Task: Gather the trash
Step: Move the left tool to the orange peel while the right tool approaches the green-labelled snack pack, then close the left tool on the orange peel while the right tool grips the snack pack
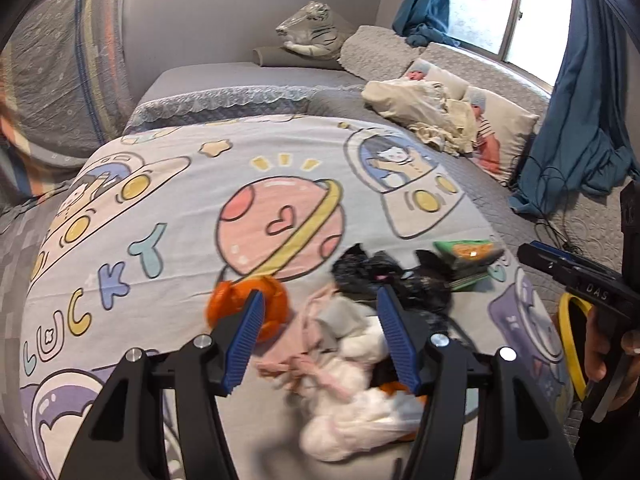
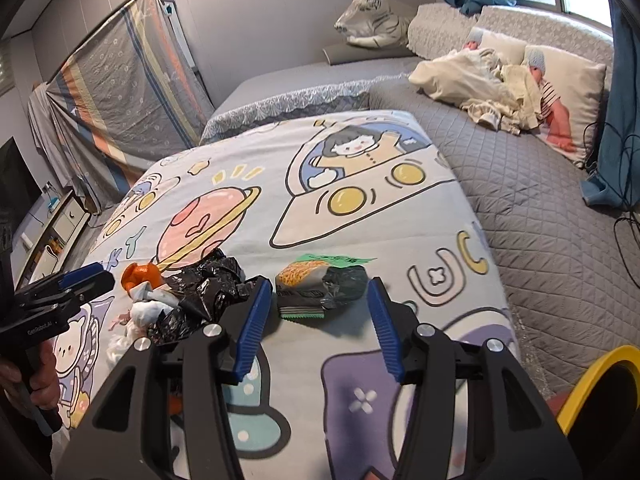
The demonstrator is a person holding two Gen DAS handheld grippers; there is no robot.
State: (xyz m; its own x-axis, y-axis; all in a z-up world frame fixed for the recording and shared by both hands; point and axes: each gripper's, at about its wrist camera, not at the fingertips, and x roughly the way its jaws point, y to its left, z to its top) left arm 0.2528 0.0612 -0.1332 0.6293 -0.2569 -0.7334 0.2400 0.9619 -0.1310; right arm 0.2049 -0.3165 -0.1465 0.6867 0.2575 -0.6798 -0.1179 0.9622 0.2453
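Collection is judged to be at an early stage: every piece of trash in view is still lying on the bed, on the cartoon-printed blanket [image 2: 360,216], and nothing is being carried by either tool.

The left gripper [image 1: 320,332] is being held over the main pile with its blue pads apart and nothing pressed between them. Beneath and between them, the white tissue wad [image 1: 352,412] and a pinkish crumpled scrap [image 1: 304,364] are lying loose. An orange plastic bag [image 1: 248,304] is sitting just beside the left pad, partly hidden by it, and a crumpled black plastic bag [image 1: 392,276] is lying at the far edge of the same pile. Whether any pad is touching the trash cannot be told, since the picture is blurred there.

The right gripper [image 2: 318,320] is being pointed at the green snack packet [image 2: 320,284], which is resting on the blanket near the black bag but apart from it. The jaws are standing apart; the packet is lying beyond the pad tips and is not being clamped.

A yellow-rimmed bin [image 2: 592,380] is standing at the bedside, at the lower right of the right wrist view. Its inside is showing dark, and whether anything has been dropped in cannot be told.

Outstanding, as judged: the packet, the two bags, the tissue and the pink scrap are all remaining to be gripped and moved to the bin, presumably the intended receptacle
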